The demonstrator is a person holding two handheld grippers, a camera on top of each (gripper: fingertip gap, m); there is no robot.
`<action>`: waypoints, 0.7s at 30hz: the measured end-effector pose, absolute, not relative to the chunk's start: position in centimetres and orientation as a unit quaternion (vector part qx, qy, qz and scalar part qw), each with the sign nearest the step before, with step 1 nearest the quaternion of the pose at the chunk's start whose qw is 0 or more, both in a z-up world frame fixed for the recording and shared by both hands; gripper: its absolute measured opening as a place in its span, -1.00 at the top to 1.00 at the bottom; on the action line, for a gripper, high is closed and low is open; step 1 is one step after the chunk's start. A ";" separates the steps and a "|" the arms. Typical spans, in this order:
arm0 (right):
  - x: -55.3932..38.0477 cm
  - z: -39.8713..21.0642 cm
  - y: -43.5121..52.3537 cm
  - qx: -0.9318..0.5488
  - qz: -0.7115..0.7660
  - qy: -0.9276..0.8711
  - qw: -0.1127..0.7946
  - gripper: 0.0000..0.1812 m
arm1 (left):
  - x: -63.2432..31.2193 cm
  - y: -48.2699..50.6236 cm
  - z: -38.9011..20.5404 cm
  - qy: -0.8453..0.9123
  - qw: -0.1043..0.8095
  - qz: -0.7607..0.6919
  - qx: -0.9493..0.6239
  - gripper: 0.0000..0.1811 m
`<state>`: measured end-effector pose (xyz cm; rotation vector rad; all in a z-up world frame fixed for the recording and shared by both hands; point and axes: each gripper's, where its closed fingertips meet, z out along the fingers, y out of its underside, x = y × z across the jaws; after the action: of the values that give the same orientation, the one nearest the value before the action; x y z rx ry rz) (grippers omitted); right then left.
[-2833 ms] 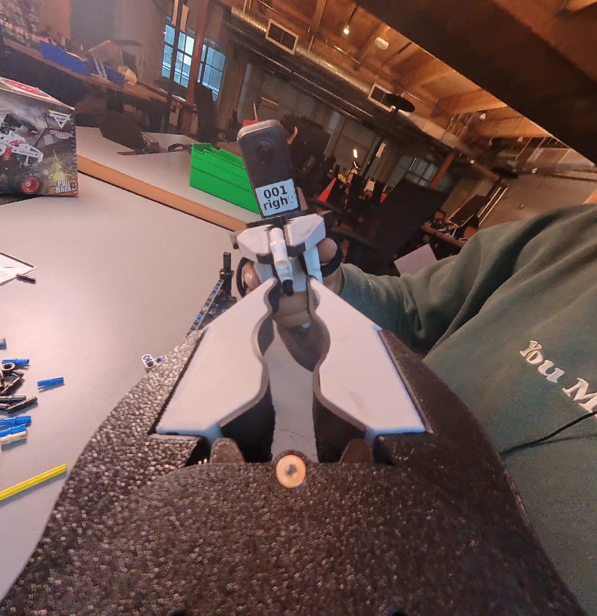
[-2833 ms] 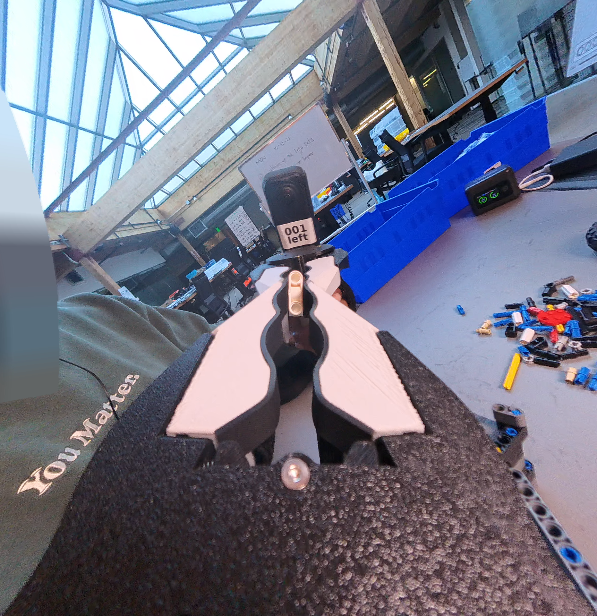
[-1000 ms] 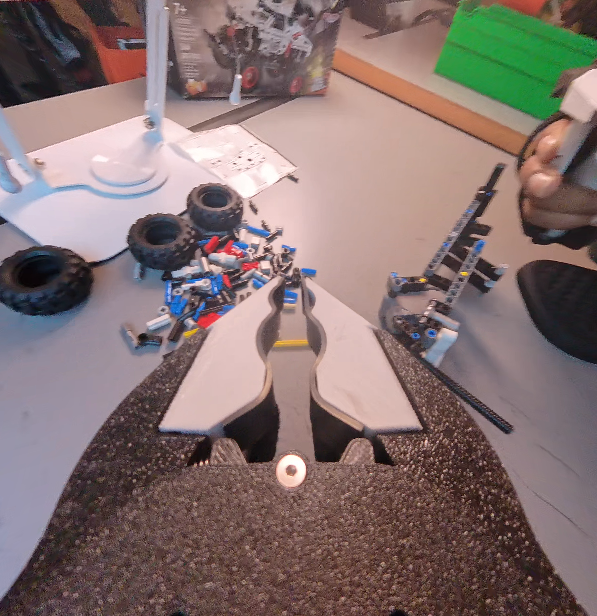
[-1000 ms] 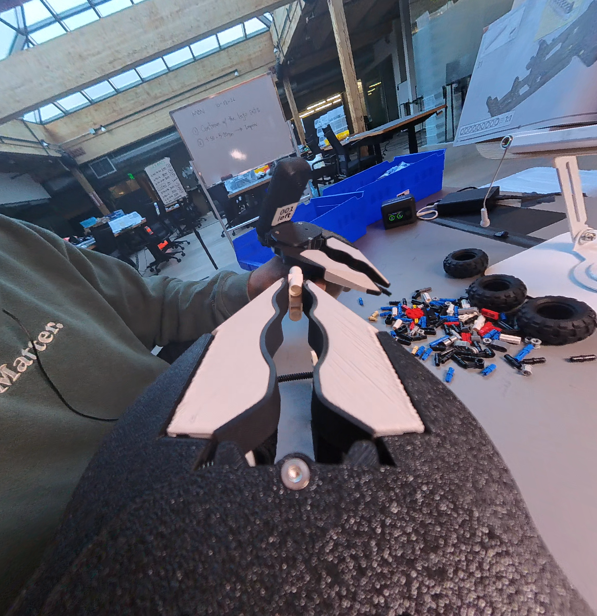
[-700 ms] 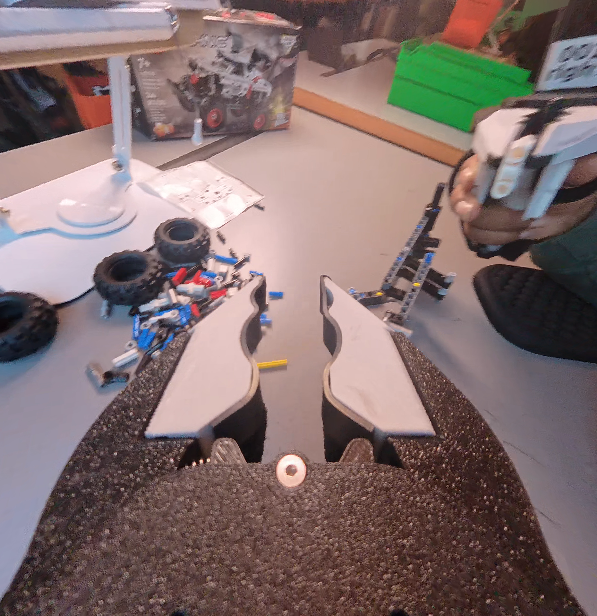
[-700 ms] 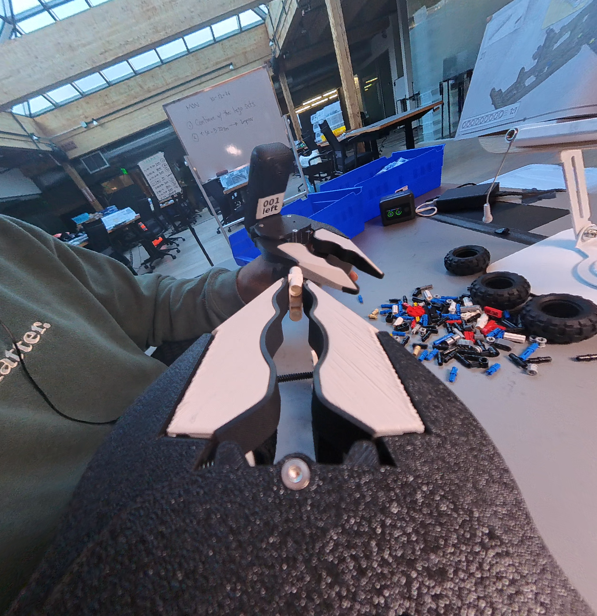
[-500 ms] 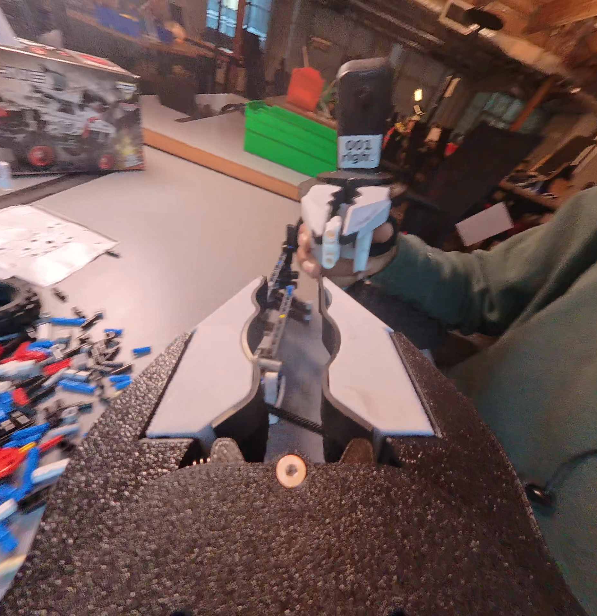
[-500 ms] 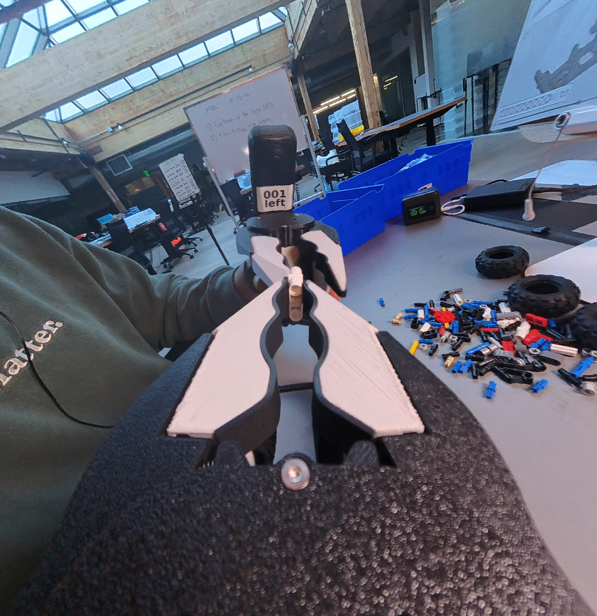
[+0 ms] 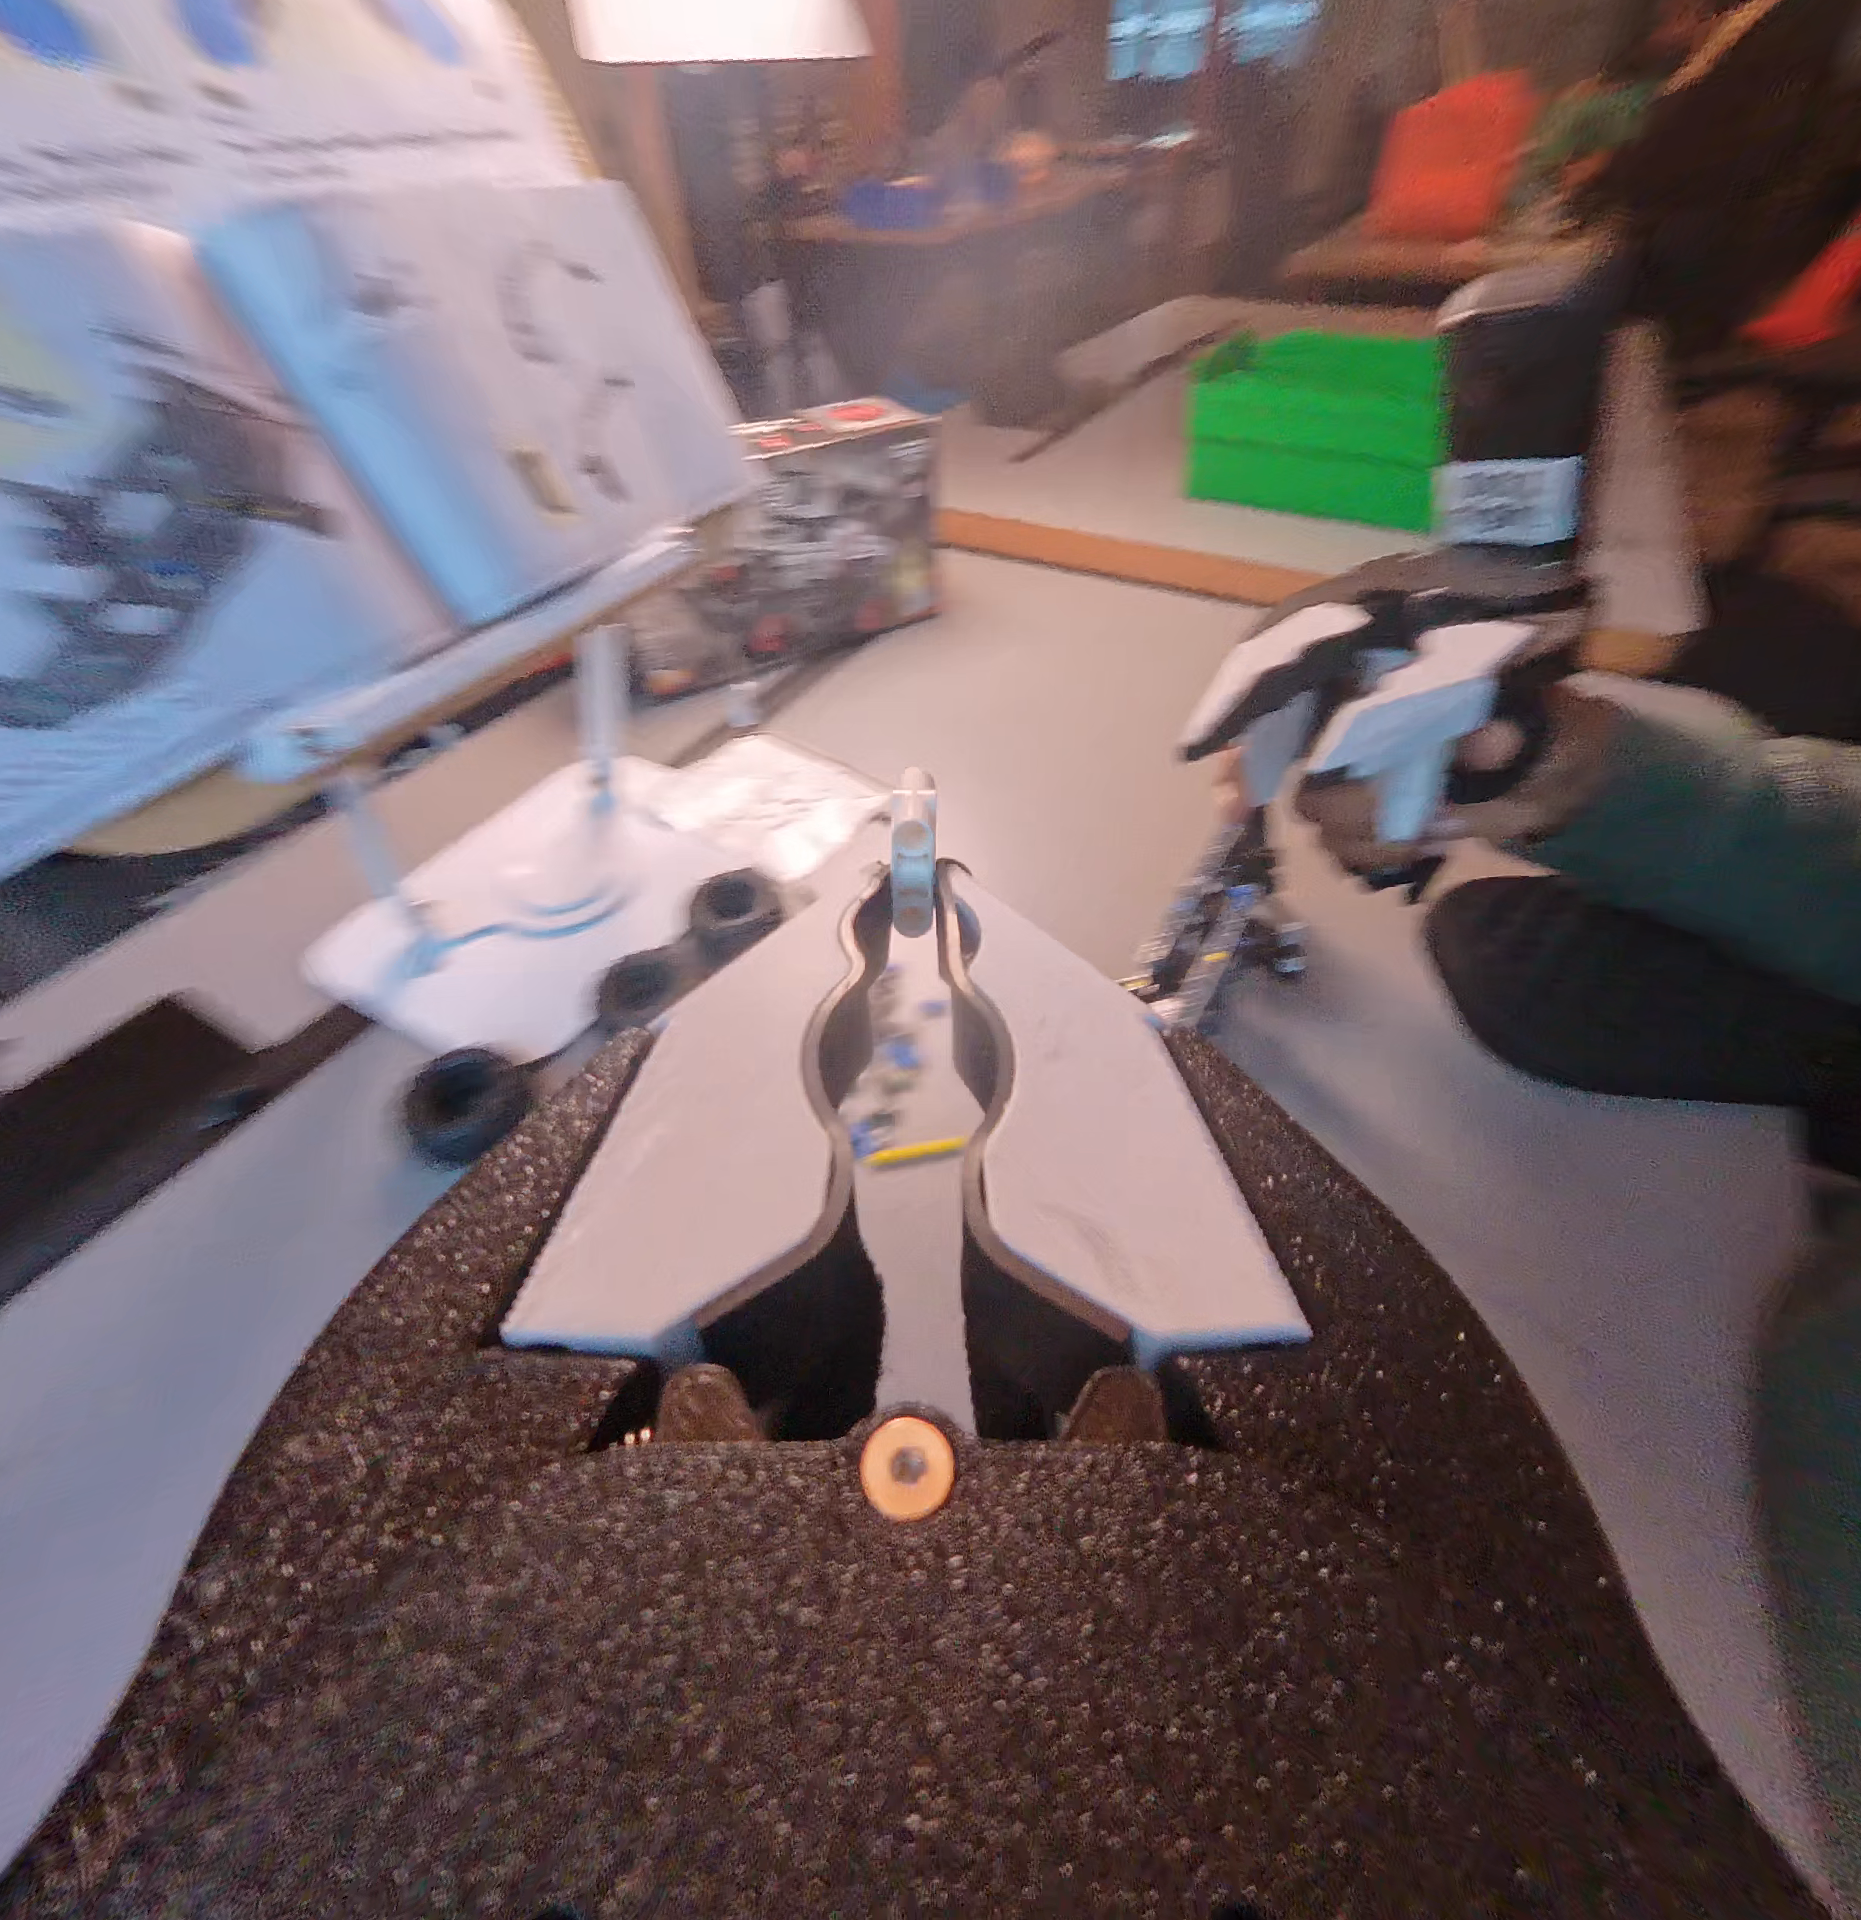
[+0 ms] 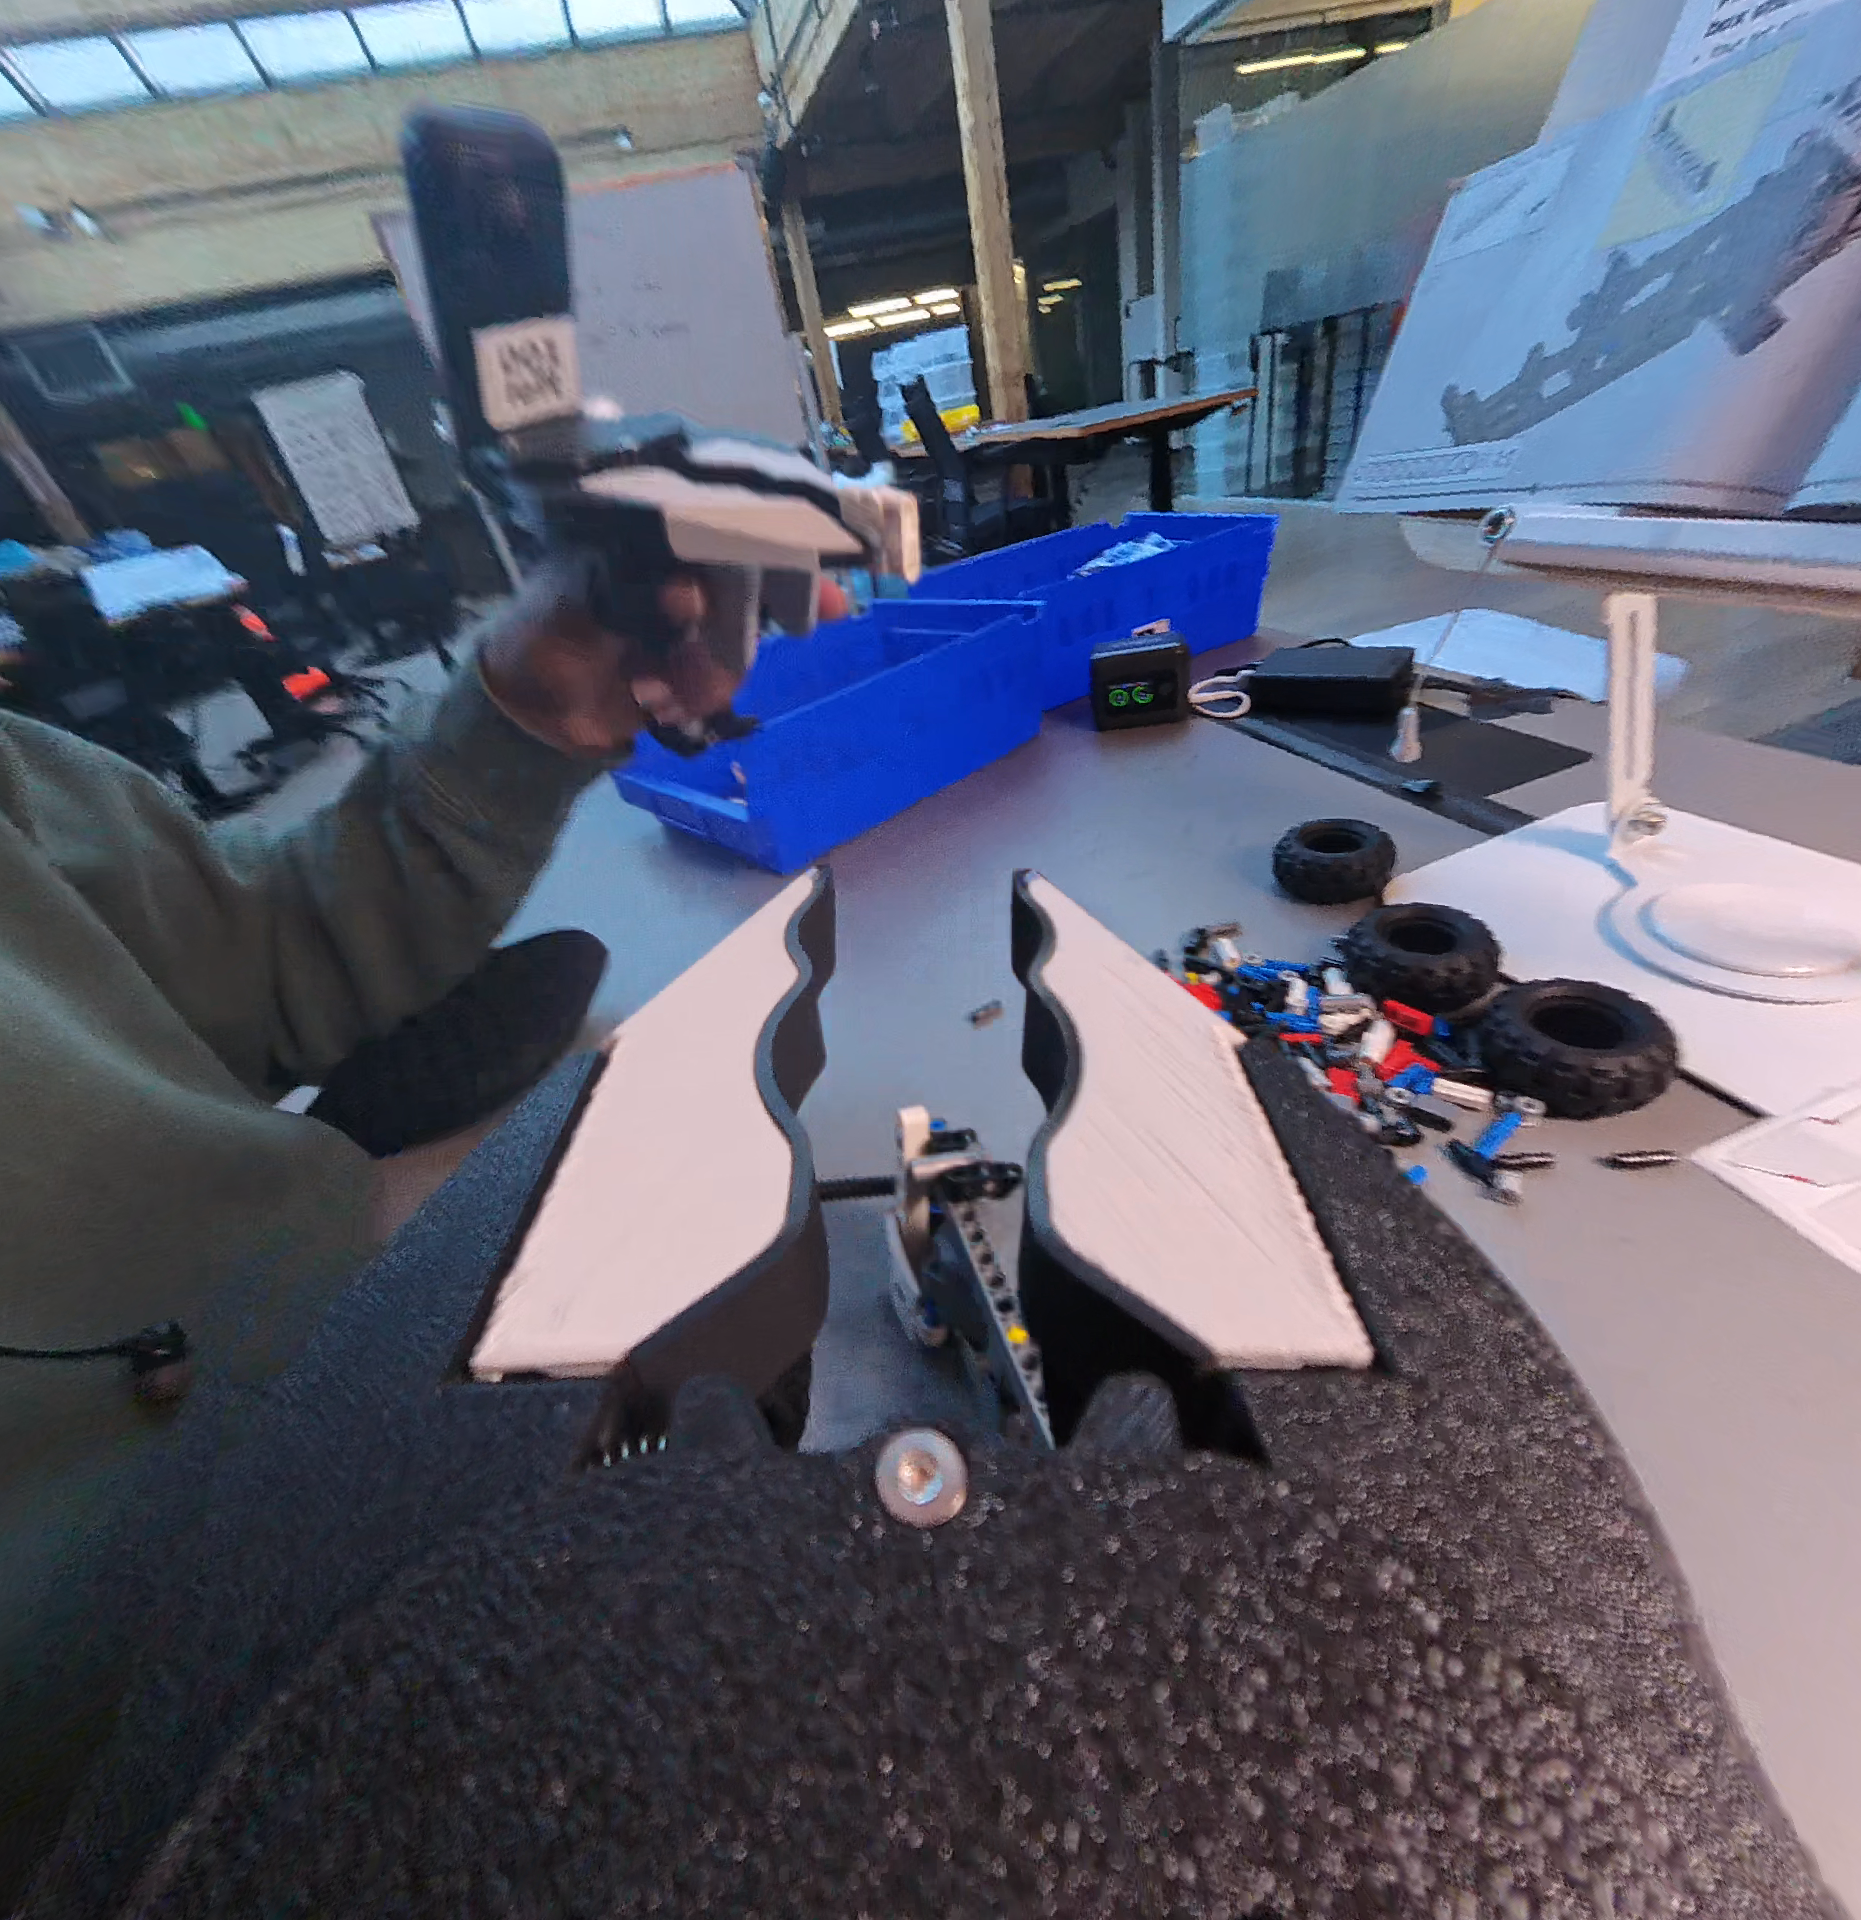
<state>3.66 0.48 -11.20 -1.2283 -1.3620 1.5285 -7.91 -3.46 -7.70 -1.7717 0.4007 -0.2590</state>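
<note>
One small pale connector piece (image 9: 913,862) stands upright in the tips of the left gripper (image 9: 913,906), which is closed narrow on the lower end of the piece. Most of the piece stays free above the tips and in the air over the table (image 9: 1061,665). The hold looks slight, since only the bottom of the piece is pinched, so it could turn easily if pushed from the side.

The right gripper (image 10: 921,904) is spread wide and holds nothing. One long beam frame (image 10: 957,1247) of grey and black parts with blue pins shows low between its two fingers. The frame rests on the table, and the pictures do not show if a finger touches it. In the left wrist view the right gripper (image 9: 1352,717) is just above this frame (image 9: 1217,914), but the picture is blurred there.

One loose pile of small pieces (image 10: 1321,1023), blue, red, black and grey, lies beside three black tyres (image 10: 1419,956). Two of the tyres touch the flat foot of one white stand (image 10: 1736,914), which carries a large instruction sheet (image 10: 1684,260). One yellow stick (image 9: 915,1148) lies near the pile.

Toward the far edge of the table there are two blue bins (image 10: 905,707), one small black device (image 10: 1139,681) with green lights and one toy box (image 9: 801,561). One green bin (image 9: 1310,436) stands on another table behind
</note>
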 end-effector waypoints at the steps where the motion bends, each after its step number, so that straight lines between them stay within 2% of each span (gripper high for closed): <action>1: 3.7 -11.6 0.9 -0.482 0.567 -0.545 0.385 0.63 | -11.0 -4.4 -7.1 0.149 0.602 -0.043 -0.783 0.92; 3: 3.7 -12.4 1.2 -0.486 0.523 -0.574 0.402 0.62 | -17.7 -7.1 -6.3 0.079 0.575 0.086 -0.810 0.92; 6: 3.6 -13.6 1.1 -0.488 0.480 -0.605 0.406 0.63 | -26.5 -12.9 -7.9 -0.040 0.477 0.201 -0.855 0.92; 9: 3.8 -14.8 0.8 -0.487 0.447 -0.636 0.398 0.65 | -31.9 -18.4 -11.5 -0.131 0.369 0.239 -0.889 0.92; 13: 4.0 -16.6 0.2 -0.479 0.391 -0.684 0.388 0.66 | -34.1 -22.8 -16.3 -0.173 0.261 0.239 -0.919 0.92; 15: 4.0 -17.5 -0.1 -0.477 0.374 -0.699 0.379 0.66 | -34.5 -23.7 -17.5 -0.179 0.243 0.243 -0.922 0.91; 17: 3.9 -18.1 -0.3 -0.476 0.361 -0.709 0.376 0.66 | -34.7 -23.8 -17.9 -0.182 0.242 0.250 -0.919 0.82; 21: 3.8 -18.7 -0.5 -0.474 0.348 -0.718 0.372 0.65 | -34.7 -22.8 -16.2 -0.173 0.270 0.282 -0.904 0.70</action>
<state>3.82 -0.53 -18.70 -1.2158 -1.8394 0.8927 -34.69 -22.85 -16.25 -2.4359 -0.4665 0.7610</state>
